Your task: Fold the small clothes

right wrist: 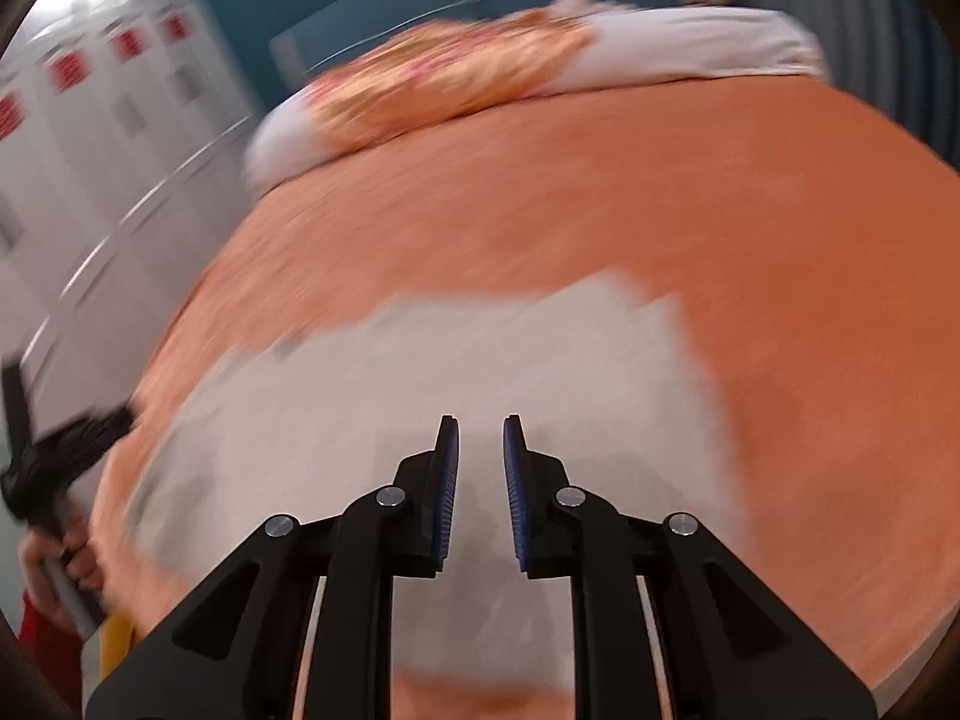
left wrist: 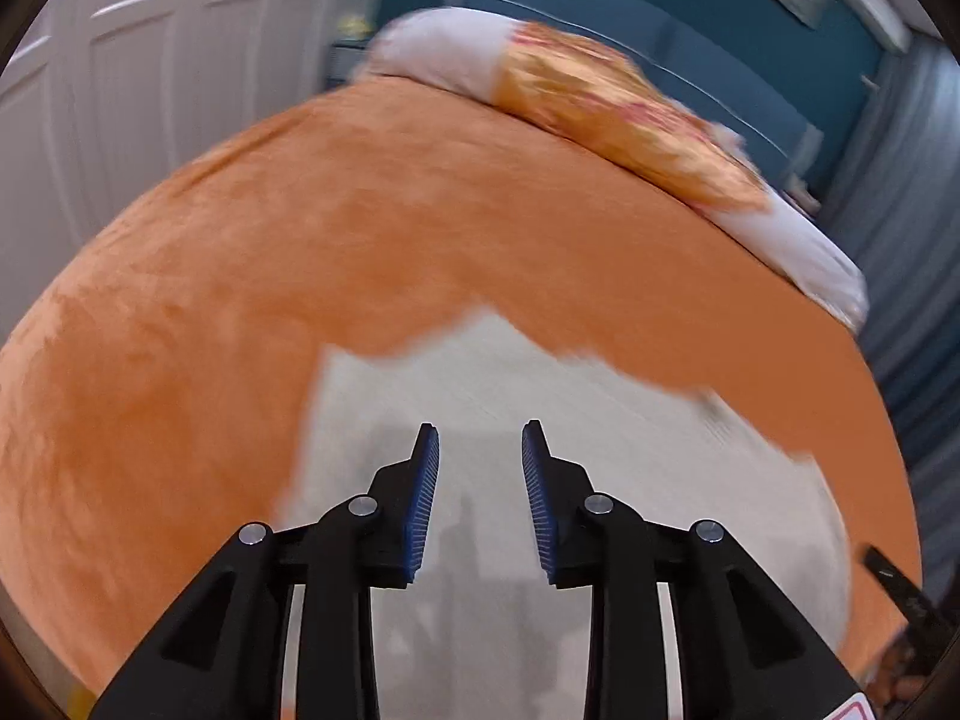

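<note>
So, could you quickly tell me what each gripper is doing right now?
Left gripper: open, holding nothing.
Right gripper: open, narrow gap, holding nothing.

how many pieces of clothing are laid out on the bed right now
1. A single pale garment lies flat on the orange blanket, near the bed's front edge, just ahead of both grippers. The frames are blurred, so a second layer underneath can't be ruled out.

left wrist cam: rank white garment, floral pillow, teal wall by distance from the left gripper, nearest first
1. white garment: lies flat on the orange bedspread, directly below and ahead of the left gripper, whose jaws stand apart with nothing between them.
2. floral pillow: far end of the bed, upper right.
3. teal wall: behind the pillow, farthest.
</note>
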`<act>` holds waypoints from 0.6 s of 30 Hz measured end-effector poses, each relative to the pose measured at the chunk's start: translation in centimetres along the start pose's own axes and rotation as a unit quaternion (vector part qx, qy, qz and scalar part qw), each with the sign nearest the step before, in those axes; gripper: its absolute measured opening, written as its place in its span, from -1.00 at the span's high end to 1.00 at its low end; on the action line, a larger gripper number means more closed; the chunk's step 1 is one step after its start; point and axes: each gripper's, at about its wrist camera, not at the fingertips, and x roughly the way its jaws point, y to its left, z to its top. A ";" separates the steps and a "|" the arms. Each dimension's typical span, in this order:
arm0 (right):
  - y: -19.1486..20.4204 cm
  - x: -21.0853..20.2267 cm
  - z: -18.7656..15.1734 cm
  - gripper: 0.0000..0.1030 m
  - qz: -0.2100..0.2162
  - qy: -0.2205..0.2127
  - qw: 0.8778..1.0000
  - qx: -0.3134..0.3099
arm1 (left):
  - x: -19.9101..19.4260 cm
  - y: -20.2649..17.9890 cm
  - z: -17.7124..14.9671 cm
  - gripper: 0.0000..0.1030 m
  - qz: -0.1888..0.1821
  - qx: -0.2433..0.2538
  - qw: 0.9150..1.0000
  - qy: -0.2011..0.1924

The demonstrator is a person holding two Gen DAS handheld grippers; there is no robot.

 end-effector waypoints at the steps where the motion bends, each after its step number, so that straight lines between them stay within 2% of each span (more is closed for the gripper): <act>1: 1.5 0.3 -1.4 0.69 0.018 0.016 1.000 -0.008 | -0.1 -1.5 -1.4 0.48 -0.009 0.017 1.000 0.014; 3: 5.7 2.5 -4.2 0.70 0.057 0.052 0.997 -0.027 | 0.9 -4.5 -4.9 0.48 -0.014 0.058 0.997 0.054; 4: 6.8 3.1 -5.1 0.70 0.058 0.063 0.996 -0.037 | 1.9 -5.5 -6.8 0.47 -0.006 0.075 0.994 0.077; 7: 7.8 4.3 -7.5 0.75 0.017 0.077 0.995 -0.067 | 2.9 -4.8 -9.4 0.47 0.010 0.072 0.992 0.099; 9: 5.2 3.6 -8.1 0.75 -0.011 0.077 0.996 -0.042 | 1.8 -2.5 -9.5 0.62 0.011 0.046 0.995 0.092; 12: -1.4 1.3 -8.9 0.86 -0.048 0.071 0.996 0.030 | 0.4 1.8 -9.3 0.67 0.046 0.008 0.995 0.091; 13: -3.2 0.7 -9.2 1.00 -0.046 0.070 0.995 0.048 | 0.2 3.2 -9.3 0.86 0.046 -0.004 0.995 0.093; 14: -4.2 0.3 -9.4 1.00 -0.052 0.072 0.994 0.058 | 0.0 4.7 -9.6 0.85 0.032 -0.023 0.994 0.100; 15: -5.2 -0.2 -9.9 0.98 -0.094 0.078 0.990 0.064 | -0.3 5.5 -9.9 0.85 0.016 -0.038 0.994 0.101; 16: -5.9 -0.5 -9.9 1.00 -0.111 0.079 0.988 0.066 | -0.5 6.1 -10.2 0.85 0.006 -0.051 0.994 0.100; 18: -6.6 -1.2 -10.2 1.00 -0.098 0.076 0.988 0.091 | -0.8 5.7 -10.4 0.85 0.019 -0.049 0.994 0.095</act>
